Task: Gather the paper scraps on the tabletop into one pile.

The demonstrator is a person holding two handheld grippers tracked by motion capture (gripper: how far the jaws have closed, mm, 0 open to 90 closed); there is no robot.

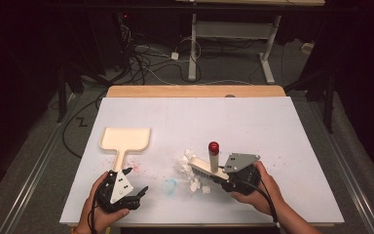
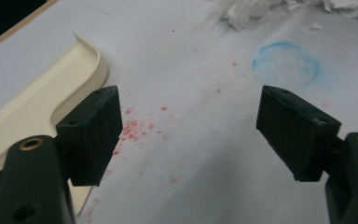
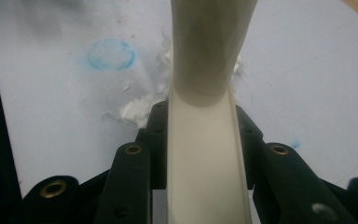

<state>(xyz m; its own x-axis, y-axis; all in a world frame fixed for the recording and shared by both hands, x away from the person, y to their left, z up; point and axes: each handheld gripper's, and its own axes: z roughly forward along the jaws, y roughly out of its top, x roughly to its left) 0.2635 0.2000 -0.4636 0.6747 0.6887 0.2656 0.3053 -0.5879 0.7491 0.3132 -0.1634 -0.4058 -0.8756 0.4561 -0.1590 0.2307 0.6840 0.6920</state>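
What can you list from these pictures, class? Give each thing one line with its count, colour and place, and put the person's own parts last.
dustpan: one, cream, left half of the table, handle toward the person
brush: one, cream with a red-tipped handle, right of centre, held by the right claw
paper scraps: a cluster, white, centre, beside the brush head
blue ring mark: one, blue, near the front edge
red specks: scattered, red, beside the dustpan handle
table: one, white top with a wooden far edge
cables: several, on the floor beyond the table
left claw: one, black, open, front left
right claw: one, black, shut on the brush
hands: two, bottom edge
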